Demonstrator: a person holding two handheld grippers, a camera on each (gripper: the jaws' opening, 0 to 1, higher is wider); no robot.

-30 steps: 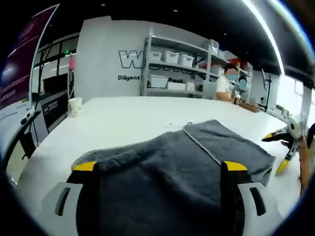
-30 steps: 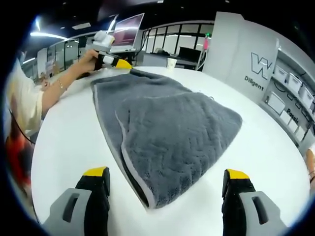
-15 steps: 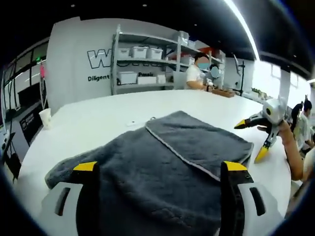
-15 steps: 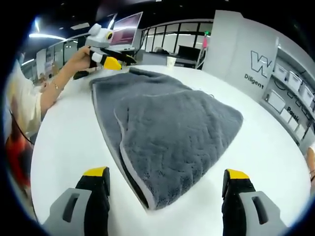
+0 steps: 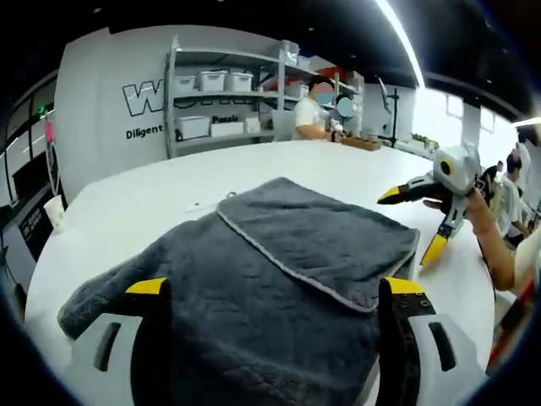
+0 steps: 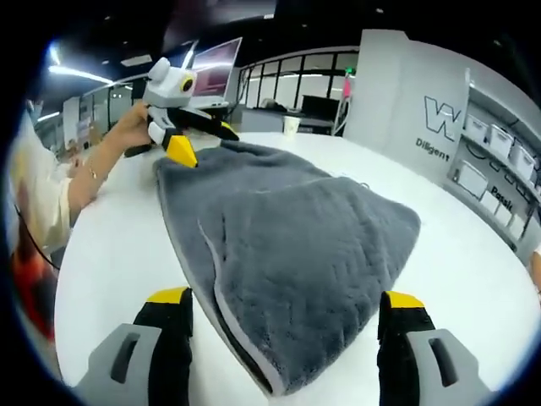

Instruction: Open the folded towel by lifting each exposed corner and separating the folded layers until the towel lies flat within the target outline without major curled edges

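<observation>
A grey folded towel (image 5: 254, 288) lies on the white round table (image 5: 152, 203). Its top layer (image 5: 325, 228) has a pale hem. In the left gripper view my left gripper (image 5: 275, 288) stands open low over the towel's near end. The right gripper (image 5: 412, 222), held in a hand, hangs open beside the towel's far right corner. In the right gripper view the towel (image 6: 296, 228) stretches away, its layered edge on the left. My right gripper (image 6: 281, 298) is open above the near corner. The left gripper (image 6: 203, 141) is open over the far end.
A paper cup (image 5: 56, 211) stands near the table's edge, also seen as the cup (image 6: 292, 125) beyond the towel. Shelves with boxes (image 5: 211, 93) line the wall. People sit at the far side (image 5: 325, 106). A screen (image 6: 215, 63) stands behind the hand.
The left gripper has risen a little off the towel's far end and swung its view leftward. The right gripper has crept forward over the near corner. The towel lies as before.
</observation>
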